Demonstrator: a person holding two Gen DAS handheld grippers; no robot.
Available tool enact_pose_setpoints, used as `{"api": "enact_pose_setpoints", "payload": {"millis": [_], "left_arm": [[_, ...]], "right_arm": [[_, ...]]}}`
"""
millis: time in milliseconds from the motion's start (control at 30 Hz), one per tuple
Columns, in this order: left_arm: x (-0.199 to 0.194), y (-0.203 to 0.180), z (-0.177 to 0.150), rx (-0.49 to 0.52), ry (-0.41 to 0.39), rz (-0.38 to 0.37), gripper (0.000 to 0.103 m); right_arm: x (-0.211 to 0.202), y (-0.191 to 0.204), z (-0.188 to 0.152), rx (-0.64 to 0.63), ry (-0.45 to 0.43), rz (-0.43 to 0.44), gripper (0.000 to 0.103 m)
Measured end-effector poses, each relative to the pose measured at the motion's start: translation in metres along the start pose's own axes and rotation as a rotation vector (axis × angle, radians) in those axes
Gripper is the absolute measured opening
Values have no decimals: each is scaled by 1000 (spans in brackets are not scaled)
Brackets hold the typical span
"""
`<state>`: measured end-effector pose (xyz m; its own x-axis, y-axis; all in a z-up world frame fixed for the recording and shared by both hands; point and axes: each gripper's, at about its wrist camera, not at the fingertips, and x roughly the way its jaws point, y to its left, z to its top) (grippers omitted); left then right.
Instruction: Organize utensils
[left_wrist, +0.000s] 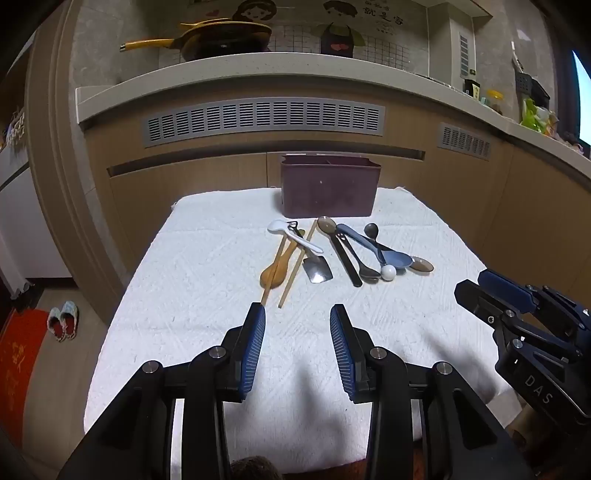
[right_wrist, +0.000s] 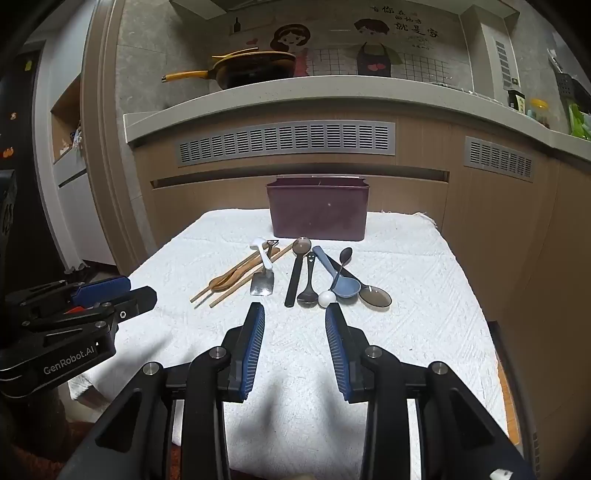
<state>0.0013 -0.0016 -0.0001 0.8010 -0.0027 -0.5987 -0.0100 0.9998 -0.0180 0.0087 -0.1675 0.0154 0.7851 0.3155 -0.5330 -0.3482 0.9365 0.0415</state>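
Several utensils lie on a white towel (left_wrist: 207, 280) before a dark purple holder box (left_wrist: 330, 186), also in the right wrist view (right_wrist: 317, 212). On the left lie a wooden spoon (left_wrist: 275, 271), chopsticks (left_wrist: 295, 269), a white spoon (left_wrist: 291, 236) and a small metal spatula (left_wrist: 318, 271). On the right lie a blue spoon (right_wrist: 341, 282), dark spoons (right_wrist: 308, 284) and a smoky clear spoon (right_wrist: 375, 295). My left gripper (left_wrist: 297, 314) is open and empty, short of the chopsticks. My right gripper (right_wrist: 294, 312) is open and empty, near the white ball-ended spoon (right_wrist: 327, 298).
Wooden cabinets with grey vents (left_wrist: 264, 120) stand behind the table. A yellow-handled pan (left_wrist: 221, 37) sits on the counter. Slippers (left_wrist: 62, 323) and a red mat (left_wrist: 18, 362) lie on the floor at left. The table edge drops off on the left and right.
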Motion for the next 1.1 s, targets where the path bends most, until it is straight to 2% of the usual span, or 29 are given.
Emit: {"api": "enact_pose_setpoints", "payload": {"millis": [67, 1100], "left_arm": [[-2, 2, -1, -15, -18, -6, 38], [0, 6, -3, -22, 1, 1, 38]], "right_arm": [[0, 0, 0, -1, 3, 1, 32], [4, -4, -3, 21, 20, 10, 32]]}}
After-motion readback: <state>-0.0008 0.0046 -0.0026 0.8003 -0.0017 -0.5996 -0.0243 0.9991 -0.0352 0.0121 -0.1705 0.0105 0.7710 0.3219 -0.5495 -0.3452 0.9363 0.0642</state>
